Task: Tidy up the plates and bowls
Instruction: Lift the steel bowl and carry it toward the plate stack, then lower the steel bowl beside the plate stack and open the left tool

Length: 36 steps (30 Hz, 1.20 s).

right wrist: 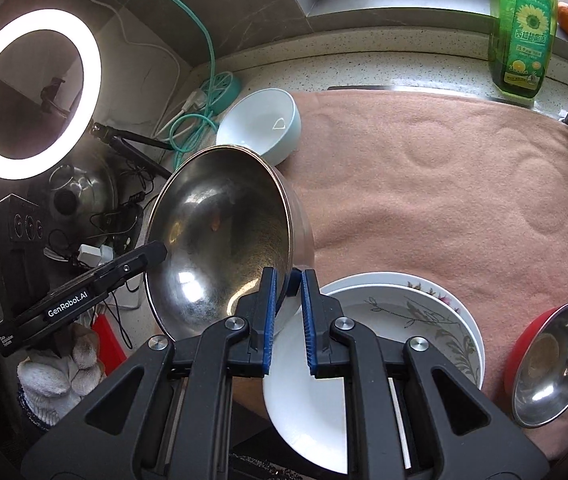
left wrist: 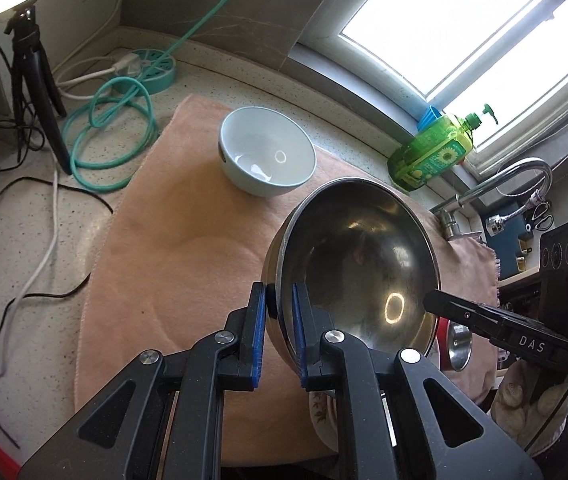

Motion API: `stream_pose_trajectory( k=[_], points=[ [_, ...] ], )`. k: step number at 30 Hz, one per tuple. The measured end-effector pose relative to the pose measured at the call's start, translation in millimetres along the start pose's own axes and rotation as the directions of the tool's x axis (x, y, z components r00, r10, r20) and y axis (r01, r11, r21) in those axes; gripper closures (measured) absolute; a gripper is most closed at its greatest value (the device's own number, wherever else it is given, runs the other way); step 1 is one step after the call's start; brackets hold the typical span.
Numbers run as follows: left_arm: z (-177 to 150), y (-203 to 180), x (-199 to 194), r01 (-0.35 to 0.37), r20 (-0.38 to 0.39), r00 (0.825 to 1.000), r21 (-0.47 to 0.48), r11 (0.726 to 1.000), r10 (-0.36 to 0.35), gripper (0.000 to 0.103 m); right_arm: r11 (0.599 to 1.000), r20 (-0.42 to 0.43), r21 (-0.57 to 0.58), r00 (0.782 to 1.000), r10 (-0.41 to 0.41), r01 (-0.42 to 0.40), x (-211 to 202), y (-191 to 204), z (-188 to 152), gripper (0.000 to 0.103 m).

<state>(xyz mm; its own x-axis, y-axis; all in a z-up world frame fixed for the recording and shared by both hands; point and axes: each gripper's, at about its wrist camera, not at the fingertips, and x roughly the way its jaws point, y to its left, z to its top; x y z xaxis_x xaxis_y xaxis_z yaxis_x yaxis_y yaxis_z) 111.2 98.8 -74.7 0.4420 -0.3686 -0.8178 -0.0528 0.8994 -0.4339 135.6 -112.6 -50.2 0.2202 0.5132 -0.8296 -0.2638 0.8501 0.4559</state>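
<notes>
The big steel bowl (left wrist: 356, 264) is held tilted in the air above the pink towel (left wrist: 172, 264) on the tabletop (left wrist: 24, 208). Its rim is pinched by the left tongs (left wrist: 280, 320) on one side and by the right tongs (right wrist: 289, 304) on the other. Both tongs are almost closed. A pale blue bowl (left wrist: 268, 152) is seen farther back, and plates (right wrist: 424, 312) lie nearby.

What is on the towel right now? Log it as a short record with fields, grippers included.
held item: steel bowl, tilted, lifted above the towel
left hand-held gripper: shut on the bowl's rim
right hand-held gripper: shut on the opposite rim
on towel: pale blue bowl, stacked plates, small red-sided steel bowl
behind towel: green soap bottle
</notes>
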Motion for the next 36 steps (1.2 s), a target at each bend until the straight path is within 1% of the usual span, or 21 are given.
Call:
stream_pose_trajectory(
  k=[4,9,19,28,36],
  points=[
    [-8.4,12.4,-4.6,-0.008,0.001,1.000,-0.029,1.000,0.008,0.092,1.000,-0.035,-0.009,0.999,0.007,-0.008,15.6,4.8,-8.1,0.091],
    [-20.1,23.4,-4.4,-0.034,-0.012,0.999,-0.042,0.999,0.033,0.092,1.000,-0.073,-0.018,0.997,0.005,-0.006,33.2,10.3,-15.2,0.091],
    [-37.2,45.1,-1.3,-0.063,-0.046,0.997,-0.083,0.995,0.059,0.092,0.999,-0.116,-0.050,0.993,0.002,-0.008,54.7,21.6,-21.7,0.091],
    [-41.1,55.4,1.6,-0.078,-0.060,0.996,-0.104,0.992,0.072,0.092,0.999,-0.146,-0.049,0.989,0.000,-0.007,70.3,22.5,-24.9,0.091],
    [-39.4,58.9,5.1,-0.086,-0.069,0.994,-0.103,0.991,0.079,0.092,0.999,-0.149,-0.050,0.989,0.012,-0.020,70.4,21.6,-25.0,0.090]
  ],
)
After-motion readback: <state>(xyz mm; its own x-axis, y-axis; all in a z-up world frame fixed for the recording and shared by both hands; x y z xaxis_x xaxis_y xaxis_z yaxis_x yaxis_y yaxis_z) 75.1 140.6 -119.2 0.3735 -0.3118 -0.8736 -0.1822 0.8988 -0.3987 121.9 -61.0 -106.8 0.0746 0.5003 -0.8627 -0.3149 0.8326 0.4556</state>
